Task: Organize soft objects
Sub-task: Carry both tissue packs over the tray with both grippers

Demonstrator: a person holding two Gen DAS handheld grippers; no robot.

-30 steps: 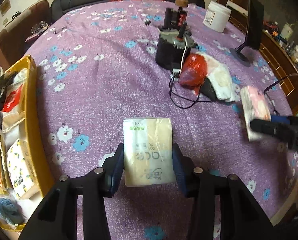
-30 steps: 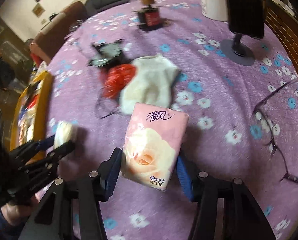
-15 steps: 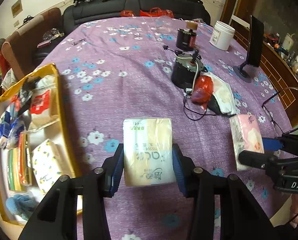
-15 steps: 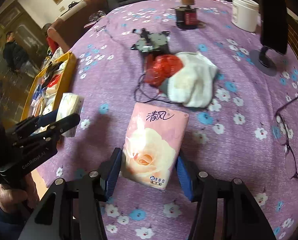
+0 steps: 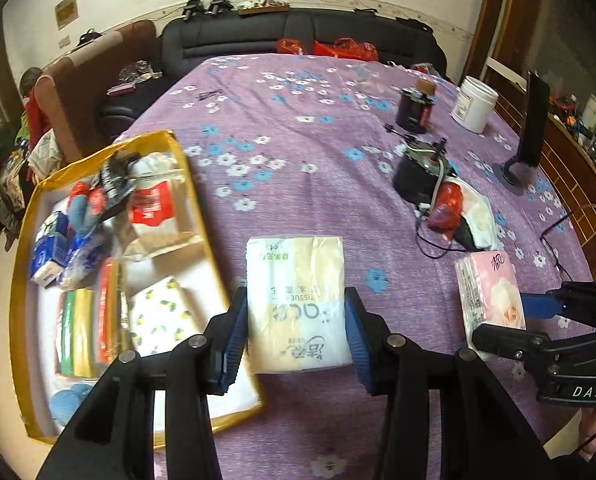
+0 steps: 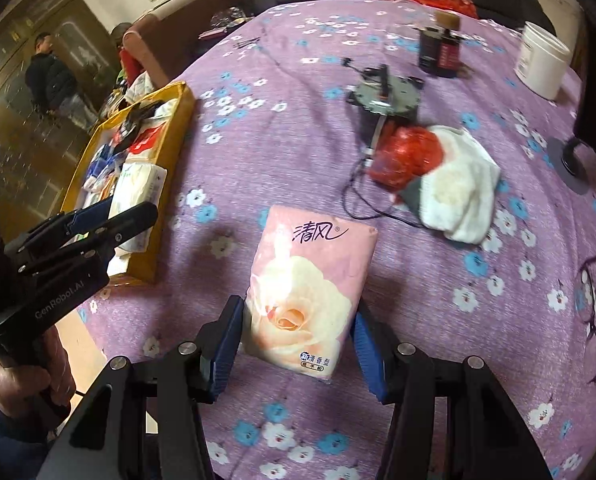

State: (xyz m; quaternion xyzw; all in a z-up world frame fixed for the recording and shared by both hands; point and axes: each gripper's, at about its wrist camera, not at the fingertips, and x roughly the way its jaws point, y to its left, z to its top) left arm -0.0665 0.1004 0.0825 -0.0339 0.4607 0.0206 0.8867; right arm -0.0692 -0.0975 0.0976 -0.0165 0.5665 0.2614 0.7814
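Note:
My left gripper [image 5: 296, 334] is shut on a cream-yellow tissue pack [image 5: 296, 300] and holds it above the table, just right of the yellow tray [image 5: 192, 184]. It also shows in the right wrist view [image 6: 138, 196], over the tray's near end. My right gripper [image 6: 298, 344] is shut on a pink rose-print tissue pack [image 6: 309, 288] above the purple flowered tablecloth [image 6: 282, 152]. That pack shows at the right of the left wrist view [image 5: 491, 288].
The yellow tray holds several packs and cloths, among them a lemon-print pack [image 5: 162, 316]. A white towel [image 6: 457, 188], red bag [image 6: 405, 156], black device with cable [image 6: 385, 92], white tub [image 6: 541, 60], monitor stand [image 6: 577, 160] and glasses [image 6: 593, 312] lie on the table.
Both grippers rose and drew back toward the left with their packs. The yellow tray has come much further into the left wrist view.

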